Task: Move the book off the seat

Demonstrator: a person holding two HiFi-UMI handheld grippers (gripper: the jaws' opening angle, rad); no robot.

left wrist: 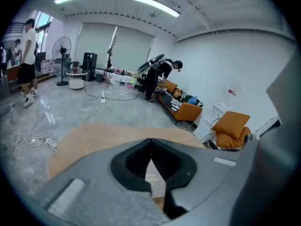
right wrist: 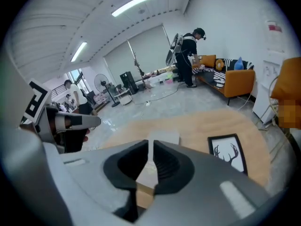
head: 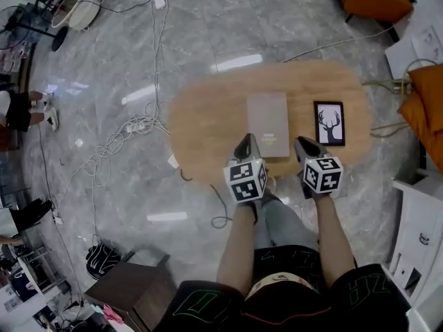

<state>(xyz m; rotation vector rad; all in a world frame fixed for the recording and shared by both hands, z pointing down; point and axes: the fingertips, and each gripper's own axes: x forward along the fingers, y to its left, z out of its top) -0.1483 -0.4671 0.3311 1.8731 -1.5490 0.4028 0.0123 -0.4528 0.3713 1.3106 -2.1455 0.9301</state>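
Observation:
A grey-beige book (head: 268,123) lies flat in the middle of the oval wooden seat (head: 208,130). My left gripper (head: 245,142) hovers at the book's near left corner, shut with nothing in it. In the left gripper view the left gripper (left wrist: 150,139) has its tips touching, and the book (left wrist: 153,182) shows below them. My right gripper (head: 302,144) sits just right of the book, beside a black-framed deer picture (head: 329,123). In the right gripper view the right gripper (right wrist: 148,142) has its jaws a thin slit apart and empty, with the book (right wrist: 163,136) beyond.
White cables (head: 118,144) trail over the marble floor to the left. An orange sofa (head: 377,2) and an orange cushion (head: 426,95) stand at the right, with white furniture (head: 422,234) nearer. A dark box (head: 131,289) is near left. A person (left wrist: 160,76) stands far off.

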